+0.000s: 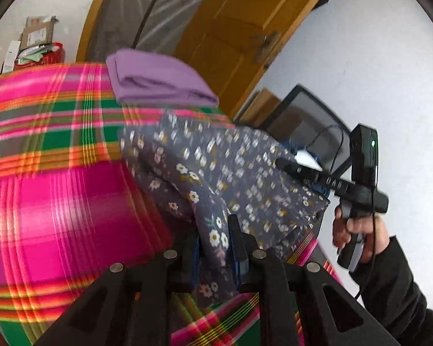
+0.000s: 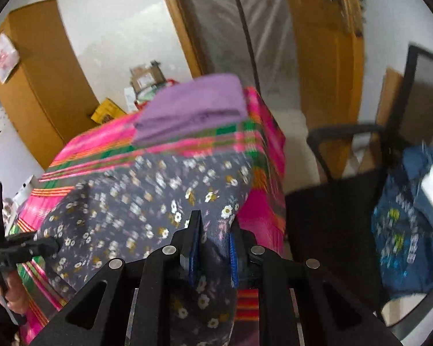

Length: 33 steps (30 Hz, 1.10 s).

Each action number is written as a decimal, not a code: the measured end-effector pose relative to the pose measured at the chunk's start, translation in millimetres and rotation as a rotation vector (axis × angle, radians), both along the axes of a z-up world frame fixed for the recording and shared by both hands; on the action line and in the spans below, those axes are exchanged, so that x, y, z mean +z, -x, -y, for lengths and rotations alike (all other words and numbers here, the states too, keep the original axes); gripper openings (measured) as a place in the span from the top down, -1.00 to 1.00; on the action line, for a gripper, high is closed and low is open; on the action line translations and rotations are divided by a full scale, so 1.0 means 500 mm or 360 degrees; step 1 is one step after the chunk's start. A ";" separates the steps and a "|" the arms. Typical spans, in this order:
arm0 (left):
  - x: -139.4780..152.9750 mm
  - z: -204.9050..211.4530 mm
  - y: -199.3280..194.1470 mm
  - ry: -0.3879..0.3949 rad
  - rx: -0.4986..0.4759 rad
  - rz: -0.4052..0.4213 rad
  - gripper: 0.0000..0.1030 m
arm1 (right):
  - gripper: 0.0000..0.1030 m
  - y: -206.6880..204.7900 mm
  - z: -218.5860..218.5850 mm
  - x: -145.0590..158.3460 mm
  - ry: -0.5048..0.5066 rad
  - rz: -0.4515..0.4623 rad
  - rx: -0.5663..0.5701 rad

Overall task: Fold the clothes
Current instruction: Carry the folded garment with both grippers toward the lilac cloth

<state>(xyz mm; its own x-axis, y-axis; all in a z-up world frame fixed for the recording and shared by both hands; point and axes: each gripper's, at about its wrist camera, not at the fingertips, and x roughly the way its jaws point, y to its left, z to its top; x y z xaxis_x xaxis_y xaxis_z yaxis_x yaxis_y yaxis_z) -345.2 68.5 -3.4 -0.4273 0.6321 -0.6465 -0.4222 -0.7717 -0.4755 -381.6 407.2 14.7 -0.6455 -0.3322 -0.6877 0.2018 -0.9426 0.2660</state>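
Both pairs of jaws stand narrow, each pinching a bunched edge of the one grey floral garment [image 1: 216, 161]: left gripper [image 1: 215, 239], right gripper [image 2: 215, 236]. The garment drapes over the plaid-covered table [image 1: 57, 196]. One folded purple cloth [image 1: 158, 80] lies at the table's far edge. To the right, one blue bag [image 2: 410, 230] sits on a black chair [image 2: 332, 201].

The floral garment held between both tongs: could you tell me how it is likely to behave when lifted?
Probably floppy: the floral garment sags and creases between the left tongs and right tongs. Likely light, since thin pinched bunches carry it. It may drag on the plaid cover.
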 end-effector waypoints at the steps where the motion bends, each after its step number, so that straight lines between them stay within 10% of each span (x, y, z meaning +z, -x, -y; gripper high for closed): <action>1: -0.007 0.003 -0.001 0.0004 -0.0001 0.0024 0.62 | 0.58 -0.001 -0.005 -0.004 0.0028 0.0004 -0.0012; 12: -0.001 0.077 -0.052 -0.0019 0.0026 0.0072 0.58 | 0.32 -0.099 -0.026 0.029 -0.0009 -0.0092 -0.0152; 17: 0.050 0.063 -0.072 0.0015 0.0066 -0.0118 0.63 | 0.84 -0.178 0.008 0.038 -0.0141 -0.0216 -0.0111; 24: -0.015 0.027 -0.035 0.0157 0.0040 0.0005 0.63 | 0.89 -0.171 0.020 -0.029 -0.0259 -0.0030 -0.0093; 33: 0.000 0.037 -0.040 0.0150 0.0059 -0.0033 0.59 | 0.86 -0.118 0.018 0.052 -0.0165 -0.0141 -0.0097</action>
